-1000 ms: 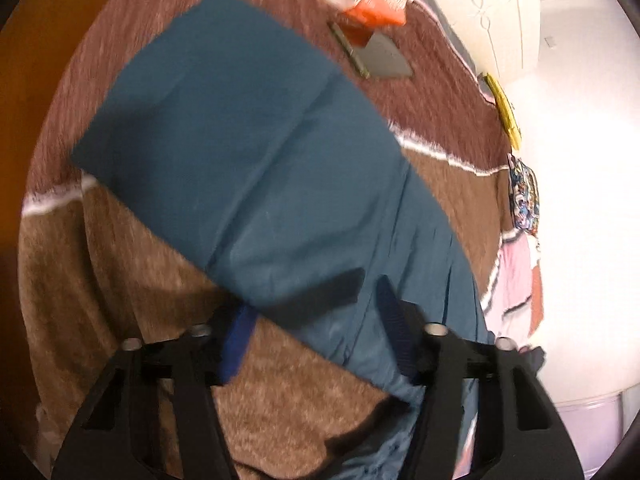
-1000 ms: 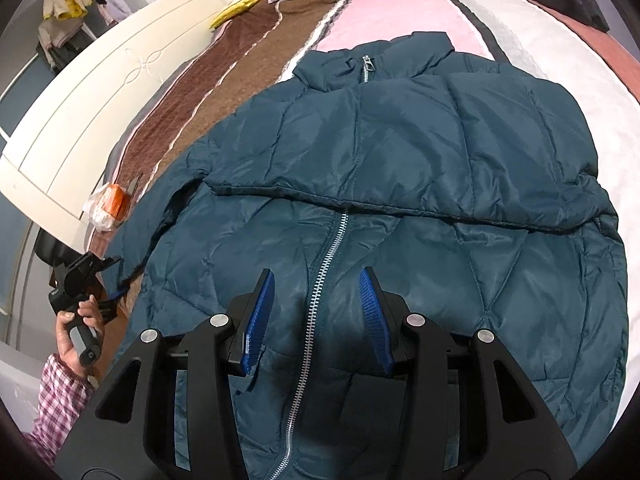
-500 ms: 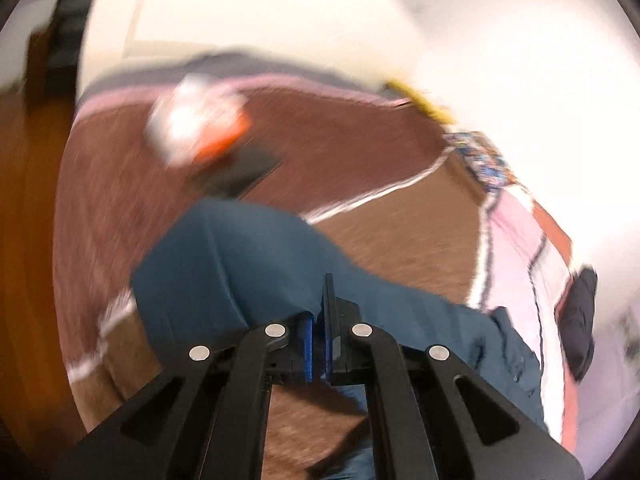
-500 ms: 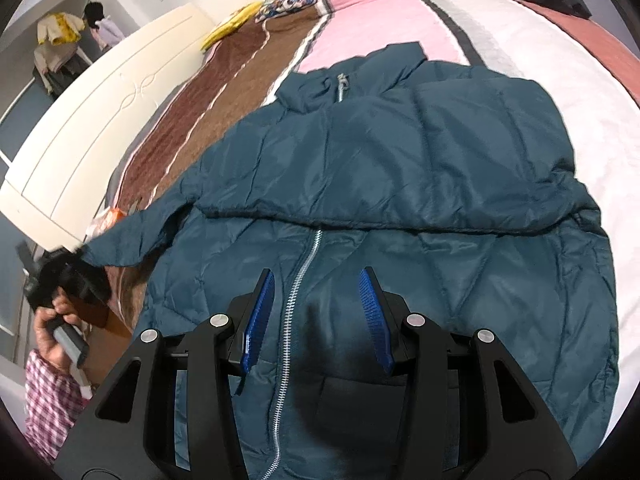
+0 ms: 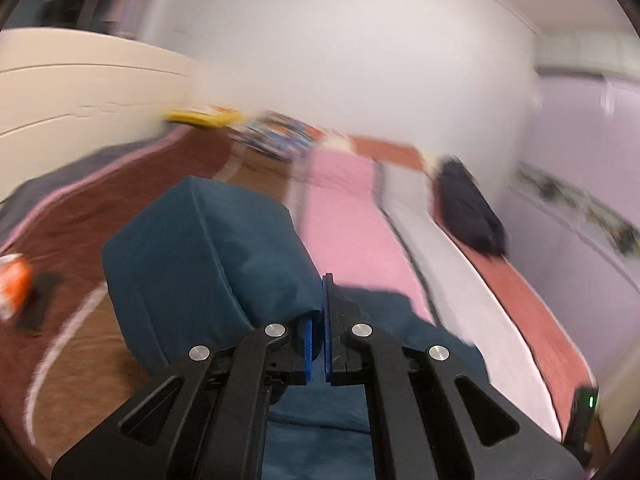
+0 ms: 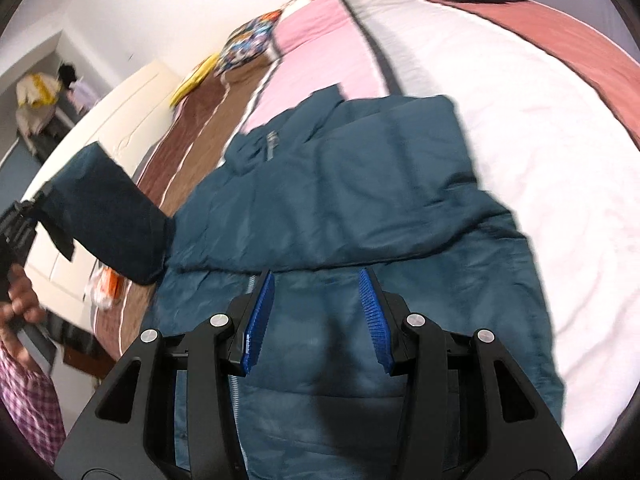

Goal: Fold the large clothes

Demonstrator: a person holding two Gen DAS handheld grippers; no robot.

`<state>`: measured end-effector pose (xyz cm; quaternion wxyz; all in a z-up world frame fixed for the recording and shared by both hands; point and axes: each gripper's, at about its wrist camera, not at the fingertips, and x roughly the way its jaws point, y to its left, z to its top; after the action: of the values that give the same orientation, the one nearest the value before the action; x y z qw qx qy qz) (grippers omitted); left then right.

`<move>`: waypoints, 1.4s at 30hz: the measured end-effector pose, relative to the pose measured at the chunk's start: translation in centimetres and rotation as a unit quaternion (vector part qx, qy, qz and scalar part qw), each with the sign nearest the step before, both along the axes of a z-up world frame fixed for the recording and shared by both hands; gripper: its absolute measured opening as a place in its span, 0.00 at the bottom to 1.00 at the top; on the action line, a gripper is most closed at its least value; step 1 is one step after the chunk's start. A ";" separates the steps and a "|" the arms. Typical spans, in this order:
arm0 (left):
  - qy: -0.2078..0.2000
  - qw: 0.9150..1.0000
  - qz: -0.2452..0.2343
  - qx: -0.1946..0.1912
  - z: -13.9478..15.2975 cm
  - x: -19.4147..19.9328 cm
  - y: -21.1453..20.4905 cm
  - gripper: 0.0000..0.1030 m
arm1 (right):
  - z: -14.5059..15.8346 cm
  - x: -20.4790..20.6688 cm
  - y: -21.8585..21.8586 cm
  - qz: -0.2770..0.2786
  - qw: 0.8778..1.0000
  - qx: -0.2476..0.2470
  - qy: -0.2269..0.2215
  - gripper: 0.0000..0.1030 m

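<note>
Bed [image 6: 540, 128] under teal jacket [image 6: 360, 200], spread flat ahead of and beneath the right gripper [image 6: 316, 316], blue pads wide apart, hovering empty over the zipper. Sleeve [image 5: 208, 256], flat a second ago, now lifted clear, pinched between the closed fingers of the left gripper [image 5: 318, 344], raised and ready to fold inward across the body.

I can read no text, label, brand or number in either view; the orange-and-white packet [image 6: 105, 289] at the left edge and the patterned cushion [image 6: 247, 42] are too blurred.
</note>
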<state>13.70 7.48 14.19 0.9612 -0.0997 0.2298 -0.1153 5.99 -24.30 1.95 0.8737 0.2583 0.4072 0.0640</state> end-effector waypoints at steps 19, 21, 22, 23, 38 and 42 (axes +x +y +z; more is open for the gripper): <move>0.205 0.962 -0.160 0.077 -15.9 1.9 -13.3 0.58 | -2.6 -0.4 -3.2 -0.020 0.999 0.028 0.023 0.44; 0.211 0.962 -0.164 0.057 -15.8 1.1 -12.7 0.61 | -2.5 -0.4 -2.8 -0.015 0.999 0.025 0.022 0.44; 0.212 0.962 -0.165 0.048 -15.7 0.7 -12.4 0.63 | -2.4 -0.3 -2.7 -0.012 0.999 0.024 0.021 0.44; 0.212 0.962 -0.164 0.046 -15.7 0.5 -12.2 0.64 | -2.4 -0.2 -2.4 -0.009 1.000 0.021 0.021 0.44; 0.209 0.975 -0.063 -0.028 -14.4 -5.6 -1.4 0.66 | 1.7 0.9 10.6 0.142 0.978 -0.146 -0.049 0.47; 0.205 0.977 -0.020 -0.046 -14.2 -7.1 2.4 0.66 | 1.9 1.3 17.5 0.204 0.943 -0.244 -0.096 0.54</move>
<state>6.62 9.85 0.00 0.8856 -0.1605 0.4184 -0.1216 7.24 -6.81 3.87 0.9133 -0.0586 0.3681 0.1642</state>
